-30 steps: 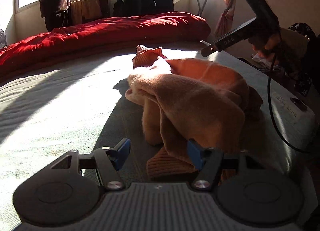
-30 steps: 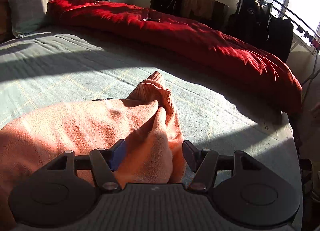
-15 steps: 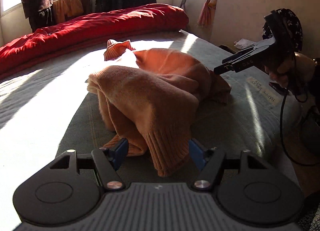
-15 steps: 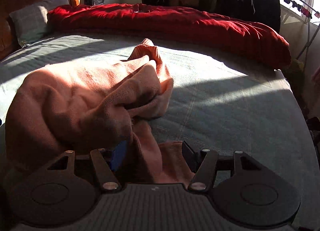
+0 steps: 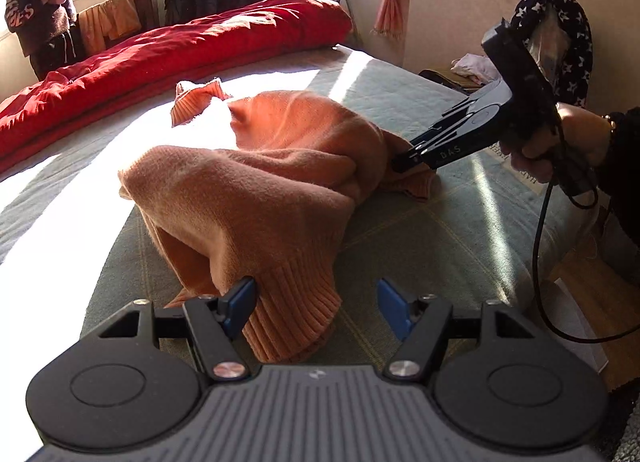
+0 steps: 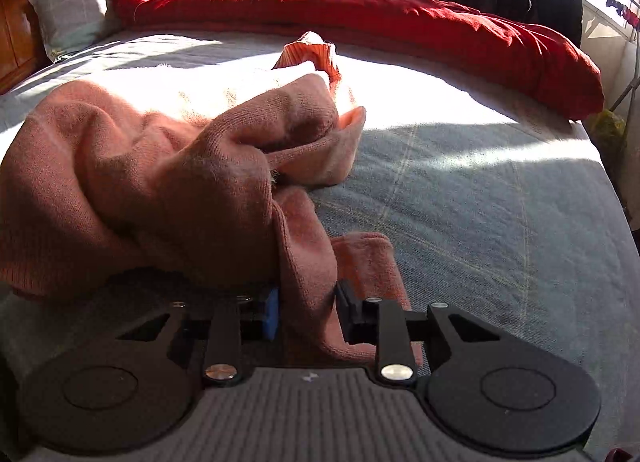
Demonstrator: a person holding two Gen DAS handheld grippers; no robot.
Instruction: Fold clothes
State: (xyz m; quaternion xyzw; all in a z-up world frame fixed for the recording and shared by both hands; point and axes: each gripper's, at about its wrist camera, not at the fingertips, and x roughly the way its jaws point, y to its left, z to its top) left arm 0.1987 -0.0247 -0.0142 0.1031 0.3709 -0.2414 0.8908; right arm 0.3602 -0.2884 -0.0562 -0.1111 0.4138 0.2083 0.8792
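Note:
An orange knit sweater point(image 5: 256, 182) lies crumpled on the grey-green bed point(image 5: 420, 246). It also fills the left of the right wrist view point(image 6: 160, 166). My left gripper point(image 5: 316, 306) is open, with the sweater's ribbed hem point(image 5: 296, 310) lying between its fingers, against the left pad. My right gripper point(image 6: 308, 314) has its jaws narrowed on a fold of the sweater. In the left wrist view the right gripper point(image 5: 404, 160) bites the sweater's far right edge. A ribbed cuff point(image 6: 310, 52) sticks up at the far side.
A rolled red duvet point(image 6: 400, 18) lies along the far edge of the bed. A grey pillow point(image 6: 68, 18) and wooden headboard are at the far left. A person point(image 5: 36, 18) stands by the window beside a rack of dark coats. The bed's right edge drops to a wooden floor.
My right gripper has closed onto a fold of the sweater. My left gripper has shifted, so the ribbed hem now lies between its open fingers. The sweater is bunched closer.

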